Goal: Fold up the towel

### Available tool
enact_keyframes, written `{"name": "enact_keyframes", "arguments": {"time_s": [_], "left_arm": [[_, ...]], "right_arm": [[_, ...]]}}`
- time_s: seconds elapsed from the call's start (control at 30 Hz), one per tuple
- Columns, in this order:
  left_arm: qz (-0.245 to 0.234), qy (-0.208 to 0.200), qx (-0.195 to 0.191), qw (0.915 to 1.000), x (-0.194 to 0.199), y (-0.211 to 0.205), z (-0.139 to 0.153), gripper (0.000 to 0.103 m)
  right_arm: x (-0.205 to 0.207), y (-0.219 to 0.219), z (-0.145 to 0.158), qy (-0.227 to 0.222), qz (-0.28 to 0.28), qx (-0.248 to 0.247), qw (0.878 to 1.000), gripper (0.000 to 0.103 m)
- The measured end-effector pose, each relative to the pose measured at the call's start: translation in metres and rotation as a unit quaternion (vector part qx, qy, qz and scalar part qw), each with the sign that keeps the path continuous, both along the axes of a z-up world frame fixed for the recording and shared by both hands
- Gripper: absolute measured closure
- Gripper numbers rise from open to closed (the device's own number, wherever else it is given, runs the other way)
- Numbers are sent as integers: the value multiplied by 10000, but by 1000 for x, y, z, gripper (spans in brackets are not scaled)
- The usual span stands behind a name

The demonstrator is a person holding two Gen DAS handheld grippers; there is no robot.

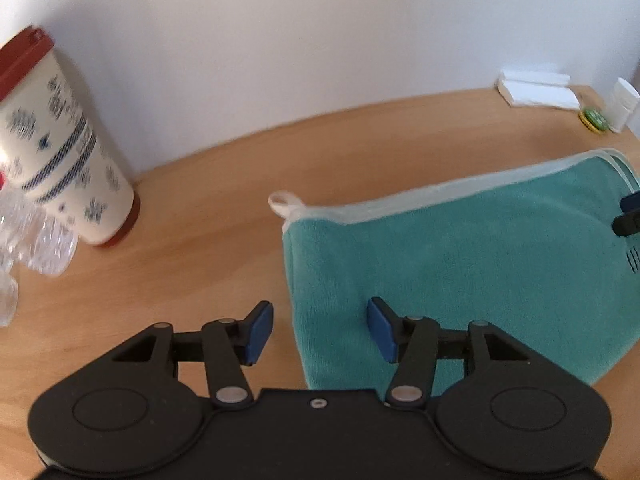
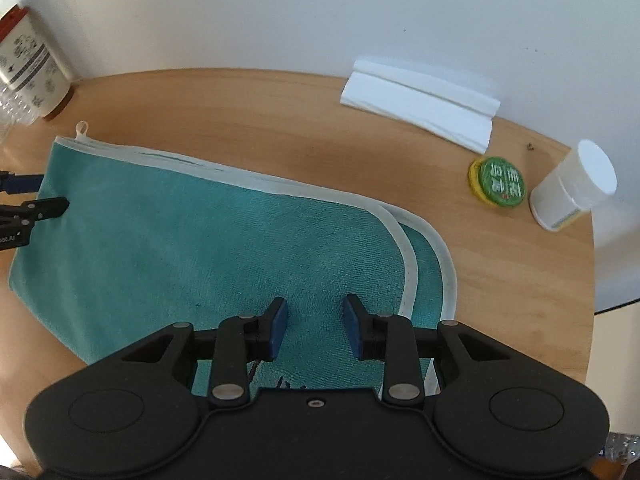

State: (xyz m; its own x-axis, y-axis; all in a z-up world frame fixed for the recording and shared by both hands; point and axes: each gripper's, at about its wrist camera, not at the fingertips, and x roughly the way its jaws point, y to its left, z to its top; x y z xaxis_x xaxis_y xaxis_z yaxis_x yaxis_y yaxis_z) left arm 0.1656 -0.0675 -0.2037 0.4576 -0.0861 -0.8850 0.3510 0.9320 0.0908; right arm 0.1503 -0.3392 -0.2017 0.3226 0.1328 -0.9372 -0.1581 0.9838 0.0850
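Right gripper (image 2: 314,330) nearest me: jaws parted, nothing between them, hovering over the near right part of the towel (image 2: 208,248). Left gripper (image 1: 318,330) also spread wide and empty, straddling the towel's left edge, one blue pad (image 1: 258,334) over bare table (image 1: 180,240), the other over cloth. Can't tell if either actually touches the fabric. Towel lies flat on the round wooden table, teal terry with pale binding, looks folded once already: two bound edges (image 2: 424,256) stacked and slightly offset at the right end, hanging loop (image 2: 81,128) at the far left corner. My read: light, limp, no stiffness, so it'll sag and drape from any pinch; pile should give the pads decent friction, not slippery, nothing to break. Best holds are the bound corners, pinching both layers together so the stack doesn't shear; a mid-panel pinch would likely lift only the top layer. Further back: patterned cup (image 1: 60,140) with red lid and clear plastic bottle (image 1: 36,236) on the left, green tin (image 2: 500,182), white jar (image 2: 572,186) and folded white paper (image 2: 420,104) on the right, all well apart from the towel.
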Motion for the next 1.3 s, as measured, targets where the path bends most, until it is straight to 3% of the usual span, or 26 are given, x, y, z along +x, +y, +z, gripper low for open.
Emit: {"name": "enact_keyframes", "arguments": {"time_s": [0.23, 0.4, 0.43, 0.53, 0.6, 0.7, 0.93, 1.03, 1.13, 1.3], "left_arm": [[114, 265, -198, 9994, -26, 16, 2, 49], [360, 154, -359, 9986, -38, 23, 20, 53], [311, 57, -611, 9976, -45, 23, 31, 53], [-41, -22, -758, 9971, -57, 10, 42, 53], [-562, -86, -692, 9960, -58, -13, 37, 53], [-724, -42, -493, 9961, -53, -29, 25, 53], [-434, 117, -277, 9986, -35, -20, 4, 53], [-371, 73, -396, 9985, -29, -11, 0, 53], [-265, 33, -303, 9992, -22, -11, 5, 53], [-48, -136, -506, 9986, -15, -15, 14, 53]], "right_arm": [[-17, 8, 0, 51, 65, 11, 10000, 67], [-14, 7, 14, -3, -309, 172, 9994, 67], [-15, 8, 18, -94, -338, 251, 9991, 67], [-19, 19, 25, -237, -289, 507, 9980, 67], [-18, 31, 17, -209, -193, 411, 9987, 67], [-16, 35, 7, -110, -225, 218, 9994, 67], [-18, 15, 6, -120, -534, 212, 9983, 67], [-17, -2, 6, -80, -802, 65, 9967, 67], [-15, -16, 9, -10, -976, 57, 9952, 67], [-6, -8, 24, -168, -898, 218, 9956, 66]]}}
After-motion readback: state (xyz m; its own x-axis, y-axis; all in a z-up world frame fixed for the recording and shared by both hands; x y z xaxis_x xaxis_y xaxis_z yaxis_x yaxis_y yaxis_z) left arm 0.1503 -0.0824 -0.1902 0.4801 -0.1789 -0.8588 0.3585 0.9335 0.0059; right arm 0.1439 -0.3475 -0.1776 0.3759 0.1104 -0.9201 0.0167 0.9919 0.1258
